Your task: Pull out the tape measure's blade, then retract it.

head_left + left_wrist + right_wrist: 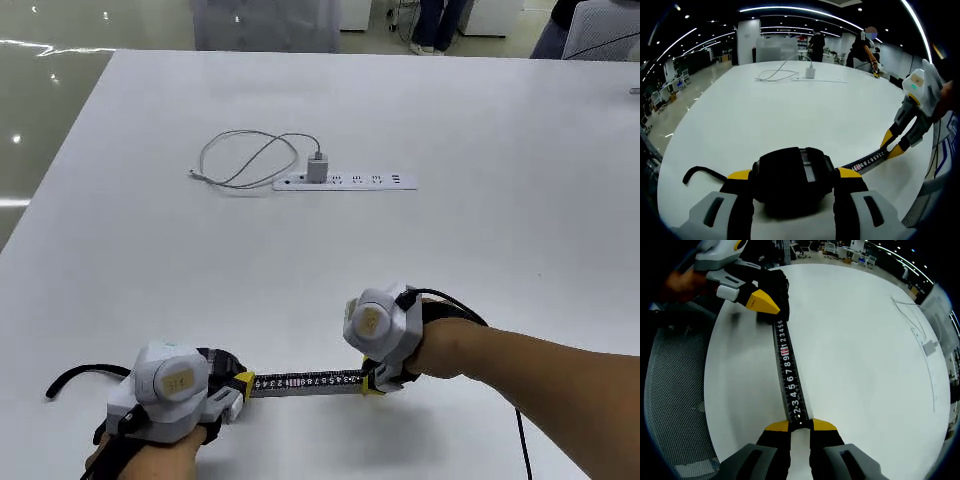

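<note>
The left gripper (238,386) sits low on the white desk (420,110) close to the person. Its yellow-tipped fingers (740,175) are clenched on either side of the black tape measure (792,174), so it is pinned flat and cannot slide while the other end is drawn away. The right gripper (801,426) is off to the side, its fingers (826,425) pinched together on the free end of the blade (789,367). Gripping at the tip, it seems, gives a straight pull in line with the slot the blade leaves by. Between the 2 grippers the blade runs straight and taut, on or just above the desk; I cannot tell which. It is a narrow black strip printed with white numerals and a red patch partway along. Only a short stretch is out, so the pull-out step looks underway rather than finished. A black strap (75,378) loops from the tape measure across the desk, on the side away from the blade. Well apart, farther up the desk, lie a white power strip (350,181) with a charger (317,167) plugged in and its cable (245,160) loosely coiled, clear of the line of pull
</note>
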### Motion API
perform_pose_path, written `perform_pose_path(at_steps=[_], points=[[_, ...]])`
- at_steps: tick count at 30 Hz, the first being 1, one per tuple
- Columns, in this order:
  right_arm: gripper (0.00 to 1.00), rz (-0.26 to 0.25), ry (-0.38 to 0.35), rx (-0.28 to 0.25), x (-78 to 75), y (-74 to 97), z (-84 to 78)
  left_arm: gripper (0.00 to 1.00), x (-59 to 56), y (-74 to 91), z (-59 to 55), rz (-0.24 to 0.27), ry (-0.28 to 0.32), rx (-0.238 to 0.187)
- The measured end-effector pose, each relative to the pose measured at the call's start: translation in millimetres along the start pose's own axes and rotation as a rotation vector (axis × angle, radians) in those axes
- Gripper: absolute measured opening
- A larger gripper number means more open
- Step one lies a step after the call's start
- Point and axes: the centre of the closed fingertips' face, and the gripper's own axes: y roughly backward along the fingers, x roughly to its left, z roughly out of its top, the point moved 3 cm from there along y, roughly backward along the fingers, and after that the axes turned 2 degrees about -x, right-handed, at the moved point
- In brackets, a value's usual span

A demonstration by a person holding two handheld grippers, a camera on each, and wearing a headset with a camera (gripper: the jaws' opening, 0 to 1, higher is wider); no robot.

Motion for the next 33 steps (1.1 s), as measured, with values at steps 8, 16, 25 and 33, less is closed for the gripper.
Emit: perform_pose_path(at_steps=[8,16,25,33], points=[[0.09,0.005,0.020,0.011,-0.2,-0.4,2.3,0.61,0.4,0.0,0.2,0.002,0.001,0.001],[0.09,-0.001,0.006,0.021,0.4,-1.6,5.6,0.61,0.5,-0.5,0.3,0.002,0.003,0.001],[0.09,0.001,0.029,0.051,0.8,-2.4,9.2,0.61,0.3,-0.4,0.4,0.000,0.004,0.003],[0.09,0.015,0.052,0.038,1.2,-3.1,10.7,0.61,0.2,-0.4,0.4,0.000,0.005,0.002]])
